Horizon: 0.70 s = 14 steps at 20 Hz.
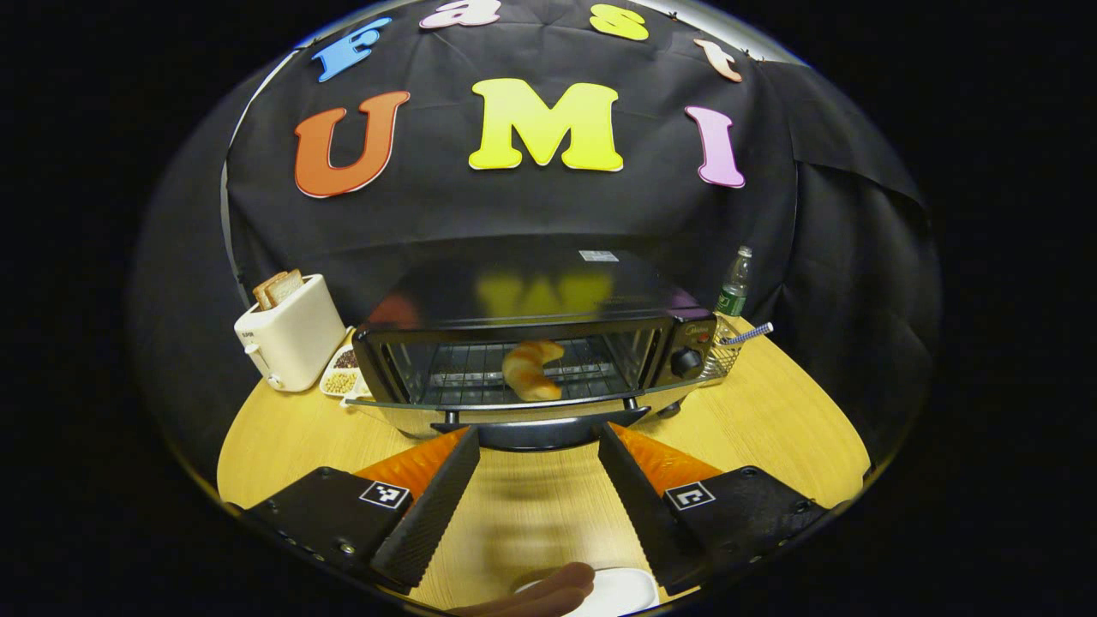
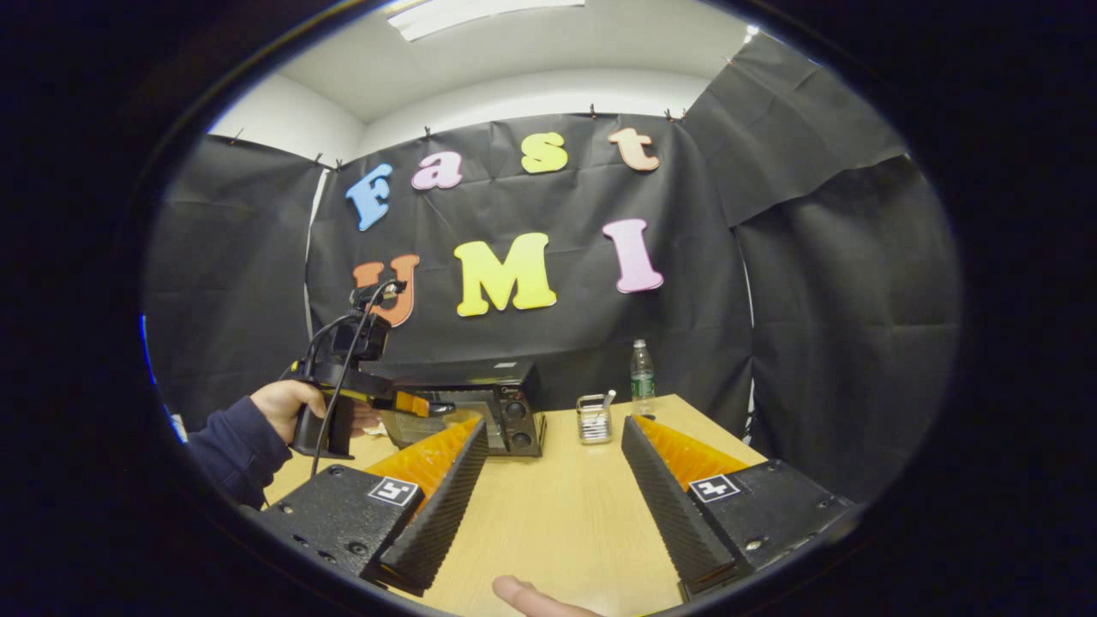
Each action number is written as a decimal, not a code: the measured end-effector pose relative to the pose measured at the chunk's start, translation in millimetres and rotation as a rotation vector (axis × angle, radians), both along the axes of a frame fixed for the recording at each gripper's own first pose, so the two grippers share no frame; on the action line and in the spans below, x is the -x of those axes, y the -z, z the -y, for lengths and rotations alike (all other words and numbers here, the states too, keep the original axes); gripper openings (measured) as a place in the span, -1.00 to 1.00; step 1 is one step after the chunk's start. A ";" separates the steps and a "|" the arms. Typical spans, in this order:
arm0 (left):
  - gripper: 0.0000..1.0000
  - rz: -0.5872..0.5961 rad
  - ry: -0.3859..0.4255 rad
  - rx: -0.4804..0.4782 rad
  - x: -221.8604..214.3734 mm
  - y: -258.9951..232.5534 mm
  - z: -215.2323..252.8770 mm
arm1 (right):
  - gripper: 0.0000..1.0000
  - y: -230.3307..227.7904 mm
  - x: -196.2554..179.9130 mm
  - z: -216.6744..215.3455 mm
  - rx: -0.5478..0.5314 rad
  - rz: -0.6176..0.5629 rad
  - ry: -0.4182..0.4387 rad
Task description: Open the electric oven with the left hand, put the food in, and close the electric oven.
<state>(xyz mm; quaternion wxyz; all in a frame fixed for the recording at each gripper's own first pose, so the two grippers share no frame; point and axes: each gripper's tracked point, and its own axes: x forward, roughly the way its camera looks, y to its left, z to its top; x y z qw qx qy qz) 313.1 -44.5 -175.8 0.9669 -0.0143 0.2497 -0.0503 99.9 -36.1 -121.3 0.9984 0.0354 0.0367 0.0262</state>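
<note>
Sausage and a white plate lie at the near table edge, under the left gripper, whose jaws are spread wide with nothing between them. Ahead, the electric oven faces the camera, door dropped flat; a croissant lies on its rack, long axis running front to back. Bare wooden table lies open to the right. Right gripper is also released, well back.

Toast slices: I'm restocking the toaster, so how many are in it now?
2, side by side in the slots of the toaster, left of the oven; more may sit hidden.
</note>
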 end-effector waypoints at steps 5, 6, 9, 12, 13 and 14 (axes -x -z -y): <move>0.86 0.076 0.010 0.024 2.0 -17.4 -6.3 | 0.90 -0.1 -0.3 0.2 0.020 -0.018 0.017; 0.86 0.094 0.012 0.034 8.6 -24.3 -7.2 | 0.93 -0.9 1.0 0.4 0.026 -0.019 0.018; 0.86 0.167 0.014 0.040 41.5 -50.6 -15.3 | 0.99 -8.9 2.5 -2.8 0.023 -0.008 0.011; 0.85 0.242 -0.003 0.063 84.6 -76.6 -26.2 | 0.94 -17.4 4.3 -12.0 0.020 0.008 0.011; 0.85 0.269 -0.008 0.071 100.4 -84.4 -30.2 | 0.93 -21.9 4.4 -17.3 0.013 0.018 0.016; 0.85 0.288 -0.016 0.072 117.4 -90.1 -33.9 | 0.92 -25.2 7.9 -21.3 0.014 0.024 0.022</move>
